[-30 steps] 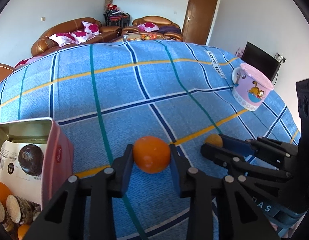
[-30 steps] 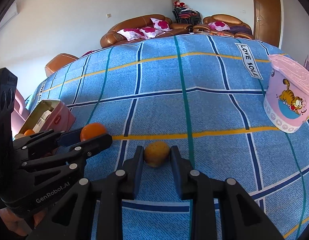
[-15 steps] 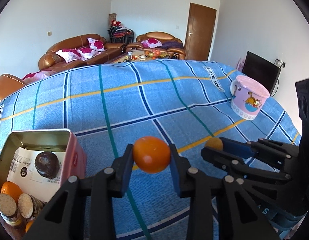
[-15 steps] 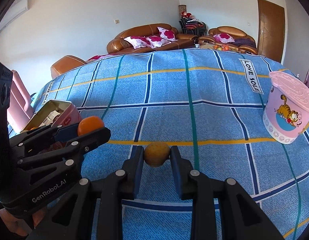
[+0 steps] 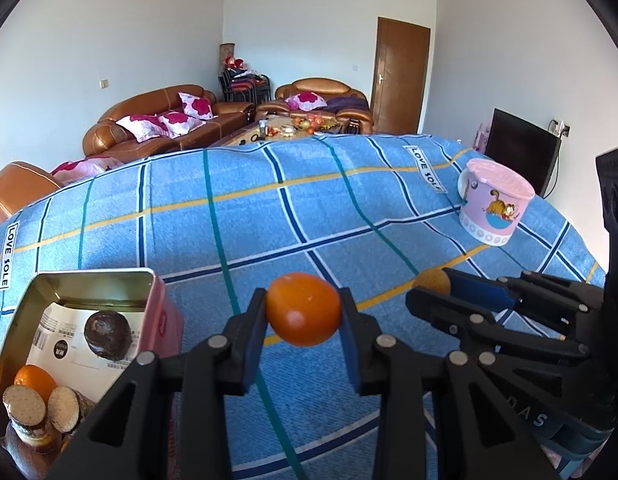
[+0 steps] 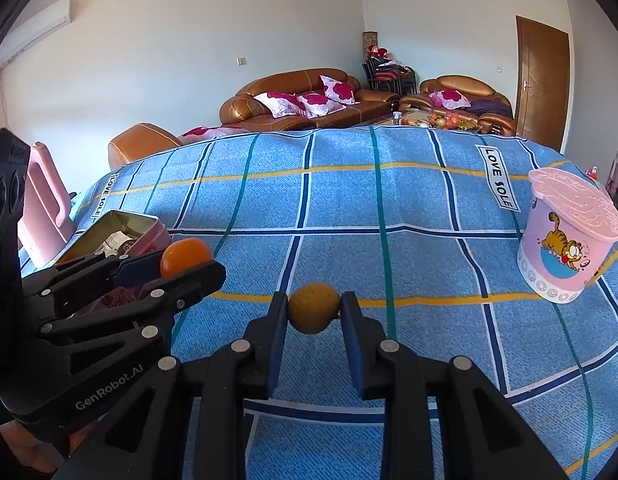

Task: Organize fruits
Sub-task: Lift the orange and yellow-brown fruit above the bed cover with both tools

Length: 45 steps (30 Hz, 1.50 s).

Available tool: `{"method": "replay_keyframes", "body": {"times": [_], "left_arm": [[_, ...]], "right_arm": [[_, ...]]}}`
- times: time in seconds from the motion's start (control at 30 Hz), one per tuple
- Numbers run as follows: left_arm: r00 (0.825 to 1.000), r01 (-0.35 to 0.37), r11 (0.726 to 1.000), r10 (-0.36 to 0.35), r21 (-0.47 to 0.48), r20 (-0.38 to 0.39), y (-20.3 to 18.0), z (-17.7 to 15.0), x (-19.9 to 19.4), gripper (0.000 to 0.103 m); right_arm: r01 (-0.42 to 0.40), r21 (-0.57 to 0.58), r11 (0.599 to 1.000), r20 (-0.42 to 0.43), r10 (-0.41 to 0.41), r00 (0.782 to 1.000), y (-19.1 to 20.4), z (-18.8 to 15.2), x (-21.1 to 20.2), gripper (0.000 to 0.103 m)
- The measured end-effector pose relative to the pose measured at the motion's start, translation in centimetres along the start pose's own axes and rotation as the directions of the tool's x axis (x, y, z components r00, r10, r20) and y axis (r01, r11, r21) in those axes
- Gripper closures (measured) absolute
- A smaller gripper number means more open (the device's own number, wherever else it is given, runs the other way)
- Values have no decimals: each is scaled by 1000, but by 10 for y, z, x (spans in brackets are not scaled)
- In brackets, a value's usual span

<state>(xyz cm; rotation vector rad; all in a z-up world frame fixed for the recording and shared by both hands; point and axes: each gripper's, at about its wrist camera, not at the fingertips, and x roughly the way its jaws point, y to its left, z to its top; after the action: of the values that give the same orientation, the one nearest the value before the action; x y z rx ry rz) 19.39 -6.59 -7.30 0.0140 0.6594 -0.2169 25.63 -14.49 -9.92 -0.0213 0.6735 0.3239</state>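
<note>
Both fruits are up off the blue checked cloth [image 5: 309, 208] now; a sec ago they sat low on it, and the open tin [image 5: 93, 280] shows more of its inside.

Left gripper [image 5: 303, 312] is clenched on the orange [image 5: 304, 309], pads pinching it at its sides. Right gripper [image 6: 313, 312] is clamped on the small yellow-brown fruit [image 6: 313, 307], held right at the tips.

Risks, imo:
- Round skins, tip-only grip: a jolt could pop either one out & roll it off the table.
- Grippers are close side by side, so they could knock each other en route.
- Tin already holds an orange, a dark round fruit and cut pieces, so a drop from high may bounce out.

Tin sits left of the left gripper, near; pink Garfield tub [image 6: 569, 240] is far right, lid on.
</note>
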Motion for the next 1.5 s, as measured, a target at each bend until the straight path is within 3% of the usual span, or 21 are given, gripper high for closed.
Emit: {"method": "replay_keyframes", "body": {"times": [1.5], "left_arm": [[991, -29, 1000, 30, -10, 134, 1, -6, -29, 67]], "right_arm": [[30, -47, 998, 167, -22, 986, 8, -4, -32, 74]]}}
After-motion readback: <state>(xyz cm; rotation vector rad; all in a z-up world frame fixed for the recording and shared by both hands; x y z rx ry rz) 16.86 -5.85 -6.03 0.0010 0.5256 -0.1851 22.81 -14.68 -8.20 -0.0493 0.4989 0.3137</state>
